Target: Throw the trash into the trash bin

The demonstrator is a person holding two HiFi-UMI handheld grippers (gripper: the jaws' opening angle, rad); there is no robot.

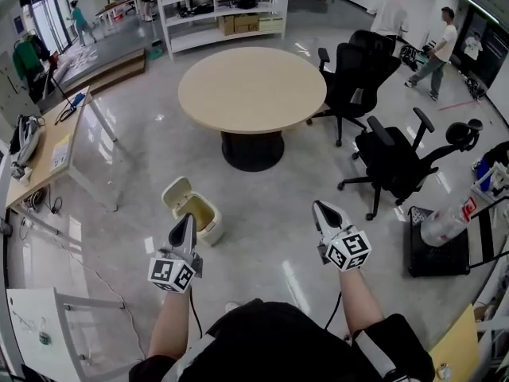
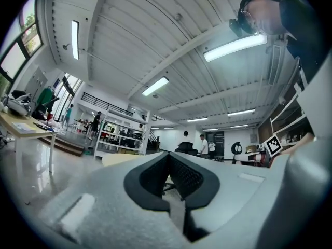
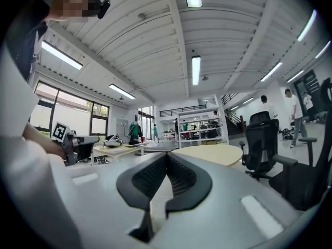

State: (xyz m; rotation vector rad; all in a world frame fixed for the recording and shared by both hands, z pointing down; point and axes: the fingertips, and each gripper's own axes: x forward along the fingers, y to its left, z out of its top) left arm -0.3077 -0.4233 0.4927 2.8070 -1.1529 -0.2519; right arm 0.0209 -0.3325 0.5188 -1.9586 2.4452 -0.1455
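Nearest, left gripper (image 1: 186, 221) and right gripper (image 1: 320, 208) held side by side above floor (image 1: 270, 213), each with jaws shut tip to tip, gripping nothing. Just past left gripper's tip, bin (image 1: 213, 231) on floor, lid (image 1: 176, 189) flipped up, mouth open. Beyond, round table (image 1: 252, 90); right of it, two black chairs (image 1: 358, 74). Farthest, shelves (image 1: 223, 10).

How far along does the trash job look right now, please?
Done: unclear. The small cream plastic trash bin stands lid-up, its contents indistinct. In hand: nothing. The left gripper and right gripper are both shut and empty. Left: picking up trash, though none is obvious.
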